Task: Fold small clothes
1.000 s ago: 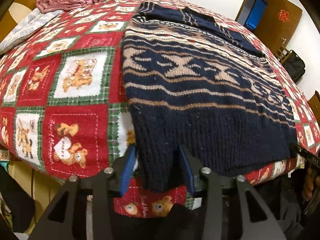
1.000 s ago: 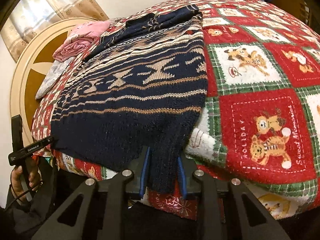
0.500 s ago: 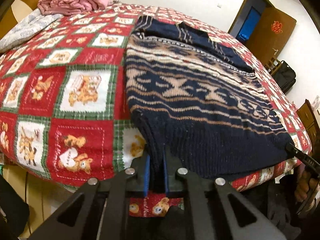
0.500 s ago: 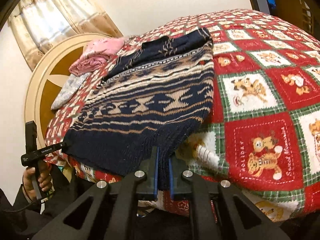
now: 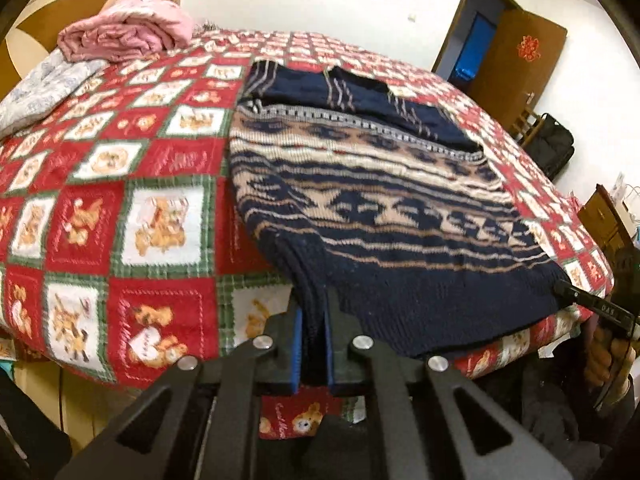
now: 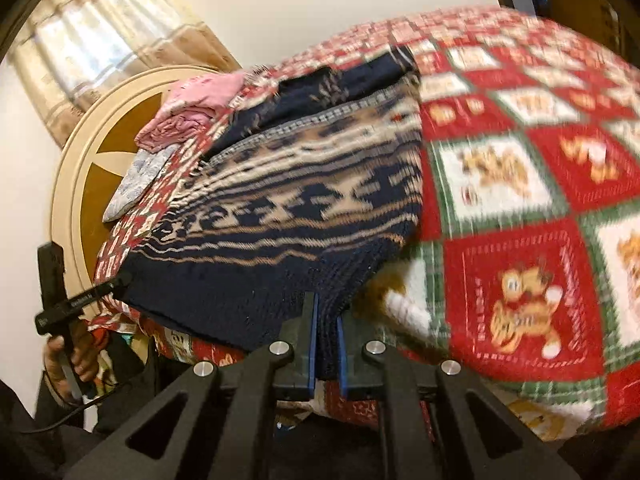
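Note:
A navy knitted sweater (image 5: 380, 216) with tan and cream patterned bands lies flat on the bed, its sleeves folded over the top. My left gripper (image 5: 313, 334) is shut on the sweater's near left hem corner, which is lifted off the quilt. In the right wrist view the same sweater (image 6: 304, 208) shows, and my right gripper (image 6: 326, 344) is shut on the near right hem corner, also raised. Each gripper appears at the far edge of the other's view, held in a hand.
The bed wears a red, green and white quilt (image 5: 100, 240) printed with teddy bears. A folded pink blanket (image 5: 124, 32) and a grey pillow (image 5: 44, 88) lie by the round headboard (image 6: 84, 184). A brown door (image 5: 516, 48) and a black bag (image 5: 552, 144) stand at the right.
Both grippers closed on the sweater's hem corners and rose, lifting the hem off the quilt. The views tilted up, showing more of the room.

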Tool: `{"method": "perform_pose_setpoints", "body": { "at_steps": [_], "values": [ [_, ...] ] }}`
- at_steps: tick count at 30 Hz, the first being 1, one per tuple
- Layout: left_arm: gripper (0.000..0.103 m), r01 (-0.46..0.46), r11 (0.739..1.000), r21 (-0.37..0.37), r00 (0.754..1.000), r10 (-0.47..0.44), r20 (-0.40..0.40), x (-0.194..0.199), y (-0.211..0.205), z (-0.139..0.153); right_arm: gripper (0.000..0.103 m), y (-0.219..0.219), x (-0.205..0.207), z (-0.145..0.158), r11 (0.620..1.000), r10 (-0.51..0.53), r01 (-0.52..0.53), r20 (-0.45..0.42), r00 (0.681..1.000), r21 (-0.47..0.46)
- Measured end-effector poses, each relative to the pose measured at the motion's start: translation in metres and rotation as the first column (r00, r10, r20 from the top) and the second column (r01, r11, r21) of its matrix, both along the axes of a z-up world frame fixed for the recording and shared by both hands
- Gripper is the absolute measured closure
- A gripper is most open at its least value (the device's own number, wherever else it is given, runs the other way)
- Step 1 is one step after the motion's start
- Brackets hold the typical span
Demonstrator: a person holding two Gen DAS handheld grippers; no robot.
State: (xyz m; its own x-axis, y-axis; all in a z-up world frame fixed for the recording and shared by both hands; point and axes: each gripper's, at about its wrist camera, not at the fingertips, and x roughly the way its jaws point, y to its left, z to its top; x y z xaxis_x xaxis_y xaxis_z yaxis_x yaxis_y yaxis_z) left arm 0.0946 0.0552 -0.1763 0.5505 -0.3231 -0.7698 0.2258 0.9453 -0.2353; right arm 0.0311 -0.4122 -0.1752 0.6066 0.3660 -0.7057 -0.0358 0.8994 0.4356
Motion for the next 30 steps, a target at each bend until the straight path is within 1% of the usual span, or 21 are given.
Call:
{"method": "perform_pose_setpoints", "body": {
  "at_steps": [1, 3, 7, 10, 12, 13, 15, 16, 18, 21, 27, 30],
  "values": [
    [0.093, -0.002, 1.0, 0.003, 1.0, 0.002, -0.028, 0.002, -0.001, -0.008, 0.095, 0.0, -0.001, 0.003, 1.0, 0.004, -0.004, 0.01, 1.0, 0.013],
    [0.094, -0.008, 1.0, -0.009, 0.999, 0.007, -0.05, 0.004, 0.001, -0.013, 0.095, -0.001, -0.005, 0.014, 1.0, 0.008, -0.009, 0.052, 0.999, 0.021],
    [0.094, -0.034, 0.997, -0.062, 0.999, 0.033, -0.02, 0.003, 0.011, -0.002, 0.095, -0.002, -0.008, 0.023, 0.999, 0.009, -0.013, 0.091, 0.996, 0.044],
    [0.094, -0.041, 0.995, -0.091, 0.999, 0.043, 0.01, 0.0, 0.015, 0.008, 0.095, -0.002, -0.007, 0.026, 0.998, 0.013, -0.019, 0.096, 0.995, 0.055],
    [0.094, -0.039, 0.995, -0.088, 0.999, 0.041, 0.023, 0.001, 0.014, 0.012, 0.095, -0.002, -0.005, 0.03, 0.997, 0.026, -0.033, 0.099, 0.995, 0.067],
    [0.094, -0.04, 0.995, -0.087, 0.999, 0.043, 0.027, 0.002, 0.014, 0.013, 0.095, -0.002, -0.004, 0.03, 0.996, 0.042, -0.048, 0.087, 0.995, 0.07],
    [0.094, -0.039, 0.994, -0.099, 0.999, 0.043, 0.033, 0.004, 0.014, 0.016, 0.095, -0.001, -0.004, 0.026, 0.998, 0.033, -0.036, 0.068, 0.997, 0.049],
    [0.094, -0.039, 0.995, -0.097, 0.998, 0.042, 0.035, 0.004, 0.013, 0.016, 0.095, -0.002, -0.003, 0.024, 0.998, 0.031, -0.034, 0.055, 0.998, 0.057],
    [0.094, -0.037, 0.992, -0.117, 0.999, 0.04, 0.029, 0.004, 0.015, 0.017, 0.095, -0.003, -0.003, 0.023, 0.996, 0.024, -0.028, 0.044, 0.999, 0.082],
    [0.094, -0.039, 0.99, -0.133, 0.999, 0.043, 0.031, 0.006, 0.018, 0.021, 0.095, 0.0, -0.004, 0.037, 0.999, 0.021, -0.024, 0.083, 0.996, 0.034],
    [0.095, -0.055, 0.987, -0.149, 0.995, 0.066, 0.076, 0.015, 0.024, 0.041, 0.096, -0.009, 0.009, 0.066, 0.999, 0.004, -0.012, 0.165, 0.986, 0.047],
    [0.095, -0.06, 0.986, -0.157, 0.993, 0.075, 0.089, 0.021, 0.026, 0.048, 0.096, -0.009, 0.02, 0.079, 1.0, 0.003, -0.008, 0.192, 0.981, 0.024]
  ]
}}
